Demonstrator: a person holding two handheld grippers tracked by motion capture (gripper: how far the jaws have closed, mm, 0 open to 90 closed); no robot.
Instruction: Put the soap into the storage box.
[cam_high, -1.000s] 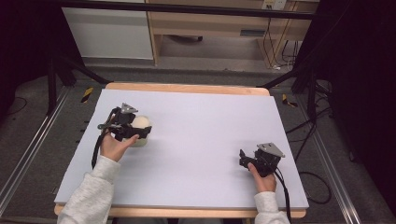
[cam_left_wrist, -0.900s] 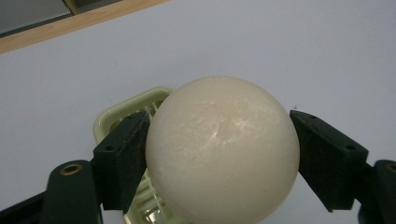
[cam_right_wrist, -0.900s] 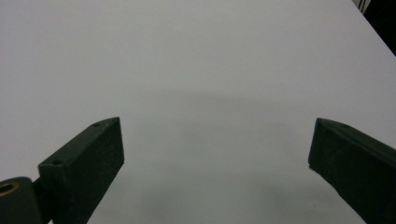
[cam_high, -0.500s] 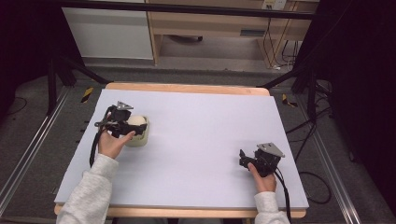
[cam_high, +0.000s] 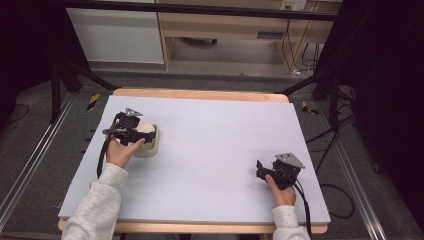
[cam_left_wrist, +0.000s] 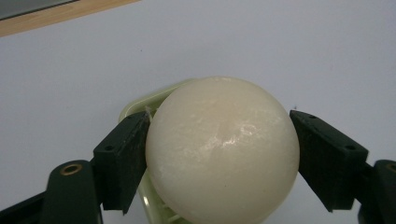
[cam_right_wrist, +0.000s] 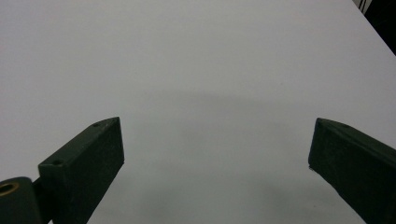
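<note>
Cream ball (cam_left_wrist: 223, 149) clamped between left gripper (cam_left_wrist: 219, 158) fingers (cam_left_wrist: 122, 161).

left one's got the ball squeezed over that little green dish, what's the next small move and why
Probably a short straight lift. In the left gripper view, the left hand-held gripper has its jaws pressed on both sides of the cream ball, which sits in or just above the pale green dish; I cannot tell if they touch. Lifting straight up would clear the dish rim. The right hand-held gripper stands open and apart.
</note>
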